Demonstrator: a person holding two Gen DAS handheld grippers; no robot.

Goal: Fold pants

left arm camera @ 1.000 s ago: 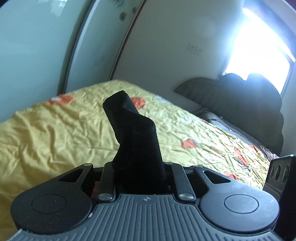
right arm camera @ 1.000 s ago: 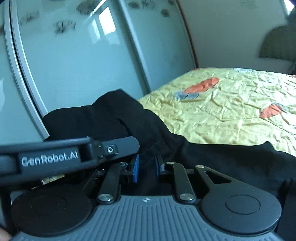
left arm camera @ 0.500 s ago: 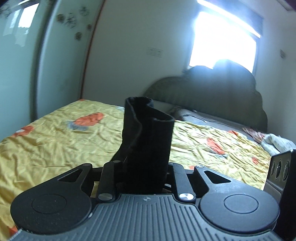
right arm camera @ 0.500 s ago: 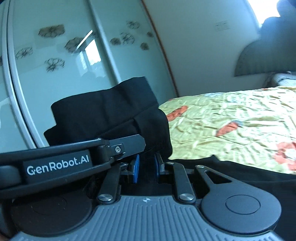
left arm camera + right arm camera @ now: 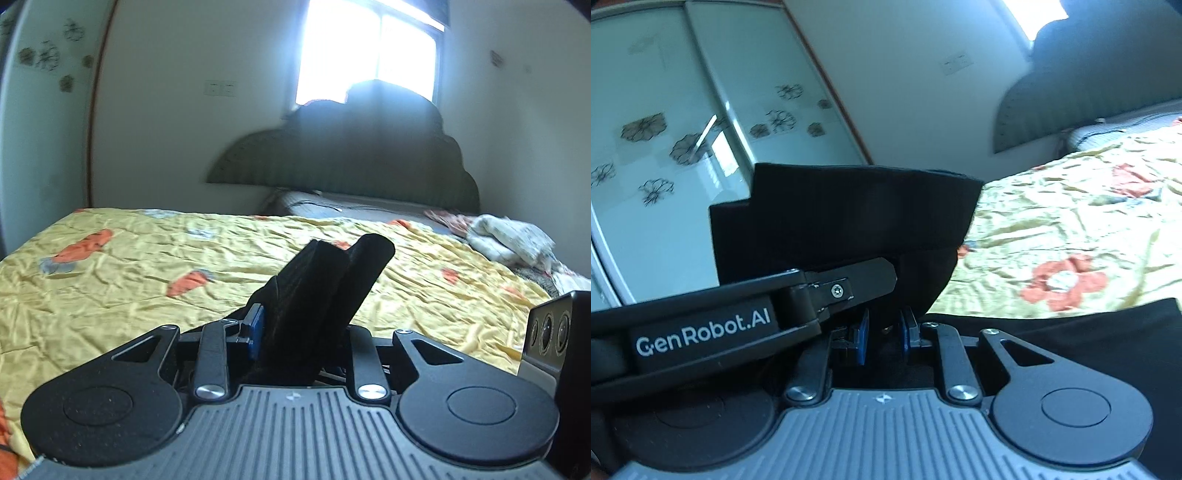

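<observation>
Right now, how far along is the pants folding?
Early to midway. Both grippers, left and right, grip the black pants, lifted above the yellow bedspread. Part of the cloth trails low at the right. No flat folded stack shows; laying down and folding remain.

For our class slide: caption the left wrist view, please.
Left gripper shut on black pants, lifted above a yellow bedspread, headboard beyond.

bed: yellow quilt (image 5: 155,266), orange motifs | headboard (image 5: 343,147) dark, below bright window (image 5: 369,51) | white cloth (image 5: 509,242) at bed's far right | flower-print wardrobe doors (image 5: 683,122)
</observation>
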